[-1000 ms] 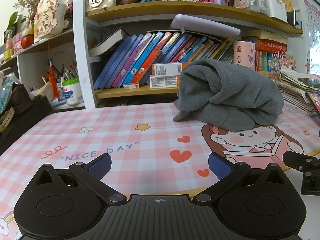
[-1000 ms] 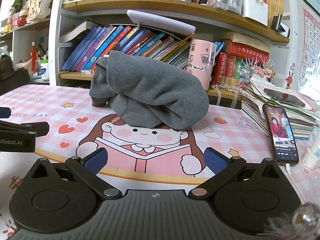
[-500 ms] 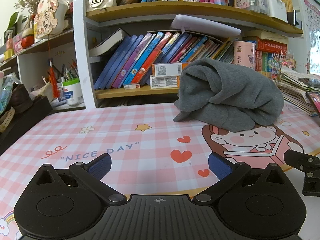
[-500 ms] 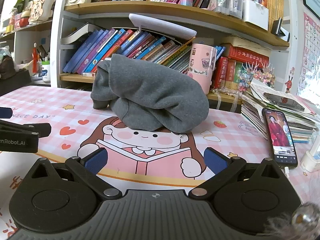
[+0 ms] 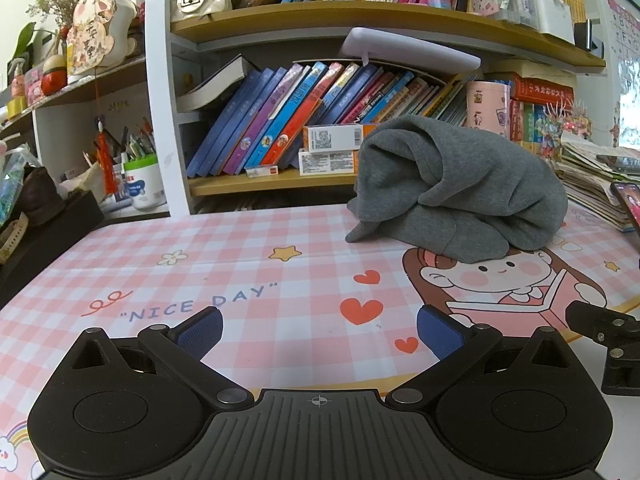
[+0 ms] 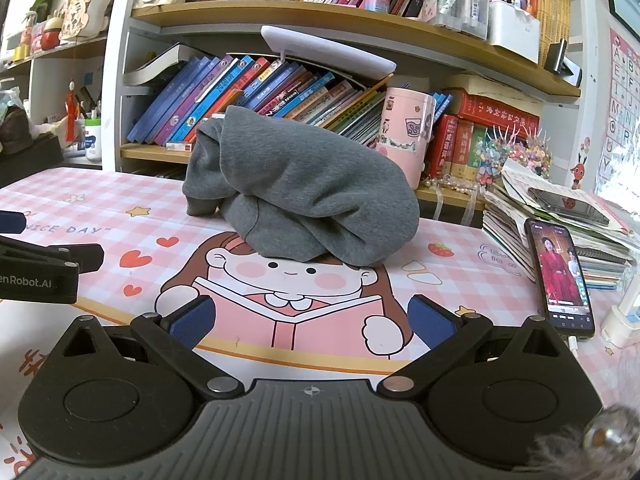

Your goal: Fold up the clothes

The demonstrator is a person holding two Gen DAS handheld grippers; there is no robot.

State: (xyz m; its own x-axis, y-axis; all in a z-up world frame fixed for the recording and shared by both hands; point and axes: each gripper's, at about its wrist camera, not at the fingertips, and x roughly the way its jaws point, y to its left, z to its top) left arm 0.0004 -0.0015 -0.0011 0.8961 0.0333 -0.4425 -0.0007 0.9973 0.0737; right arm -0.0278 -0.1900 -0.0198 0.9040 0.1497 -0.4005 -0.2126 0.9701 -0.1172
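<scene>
A grey garment (image 5: 460,188) lies bunched in a rounded heap on the pink checked desk mat (image 5: 240,264), toward the back right in the left wrist view. The same grey garment (image 6: 304,196) sits straight ahead in the right wrist view. My left gripper (image 5: 318,330) hovers low over the mat, well short of the heap, open and holding nothing. My right gripper (image 6: 310,320) is open too, over the cartoon girl print, a short way in front of the heap. Part of the left gripper (image 6: 44,268) shows at the left edge of the right wrist view.
A bookshelf (image 5: 320,128) full of books stands right behind the mat. A pink cup (image 6: 406,132) is behind the garment. A lit phone (image 6: 560,276) and a stack of booklets (image 6: 560,216) lie at the right. Jars and pens (image 5: 140,180) crowd the left shelf.
The right gripper has crept a little closer to the grey heap. The left gripper has barely moved. Both stay open.
</scene>
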